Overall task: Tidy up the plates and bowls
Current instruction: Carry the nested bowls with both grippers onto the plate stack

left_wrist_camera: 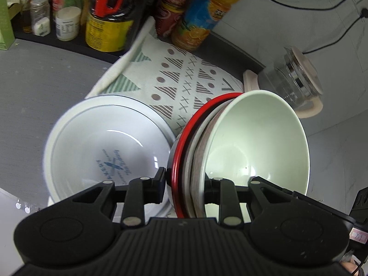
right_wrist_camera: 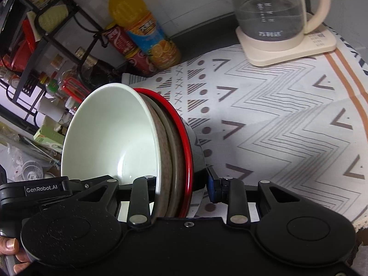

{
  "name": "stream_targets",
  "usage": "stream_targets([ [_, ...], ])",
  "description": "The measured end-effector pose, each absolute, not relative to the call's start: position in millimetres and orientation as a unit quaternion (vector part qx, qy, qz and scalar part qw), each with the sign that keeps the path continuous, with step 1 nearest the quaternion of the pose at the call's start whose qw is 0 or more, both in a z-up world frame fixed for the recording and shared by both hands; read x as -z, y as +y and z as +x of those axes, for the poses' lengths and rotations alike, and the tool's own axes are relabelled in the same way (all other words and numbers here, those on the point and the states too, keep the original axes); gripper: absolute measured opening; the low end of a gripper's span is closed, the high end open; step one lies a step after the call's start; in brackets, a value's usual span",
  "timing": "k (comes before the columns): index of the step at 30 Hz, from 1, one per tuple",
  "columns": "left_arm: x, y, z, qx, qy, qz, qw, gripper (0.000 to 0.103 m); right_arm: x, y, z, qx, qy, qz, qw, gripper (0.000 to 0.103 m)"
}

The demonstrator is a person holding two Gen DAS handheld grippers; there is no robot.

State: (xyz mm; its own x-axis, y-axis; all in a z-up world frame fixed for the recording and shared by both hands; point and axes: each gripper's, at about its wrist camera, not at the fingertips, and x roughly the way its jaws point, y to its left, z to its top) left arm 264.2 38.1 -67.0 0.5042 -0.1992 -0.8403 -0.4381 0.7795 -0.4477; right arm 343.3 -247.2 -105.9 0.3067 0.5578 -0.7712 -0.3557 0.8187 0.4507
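Observation:
A nested stack of bowls is held on edge: a pale green bowl (left_wrist_camera: 257,142) innermost, brownish bowls behind it, and a red-rimmed bowl (left_wrist_camera: 184,151) outermost. My left gripper (left_wrist_camera: 185,181) is shut on the stack's rims. The same stack shows in the right wrist view, green bowl (right_wrist_camera: 110,135) and red rim (right_wrist_camera: 186,142); my right gripper (right_wrist_camera: 181,184) is shut on it too. A white bowl with a blue mark (left_wrist_camera: 108,147) sits on the counter left of the stack.
A patterned cloth (right_wrist_camera: 276,126) covers the counter. A glass kettle on a cream base (right_wrist_camera: 276,23) stands at the back. An orange juice bottle (right_wrist_camera: 142,27), a red bottle (right_wrist_camera: 128,48), jars (left_wrist_camera: 66,11) and a black rack (right_wrist_camera: 34,57) line the back.

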Motion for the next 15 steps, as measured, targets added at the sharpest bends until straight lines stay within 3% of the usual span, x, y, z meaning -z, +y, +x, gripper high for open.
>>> stream_targets([
  [15,74,80,234,-0.115,0.482,-0.343,0.798,0.026,110,-193,331,-0.32,0.516,0.07,0.791,0.031],
])
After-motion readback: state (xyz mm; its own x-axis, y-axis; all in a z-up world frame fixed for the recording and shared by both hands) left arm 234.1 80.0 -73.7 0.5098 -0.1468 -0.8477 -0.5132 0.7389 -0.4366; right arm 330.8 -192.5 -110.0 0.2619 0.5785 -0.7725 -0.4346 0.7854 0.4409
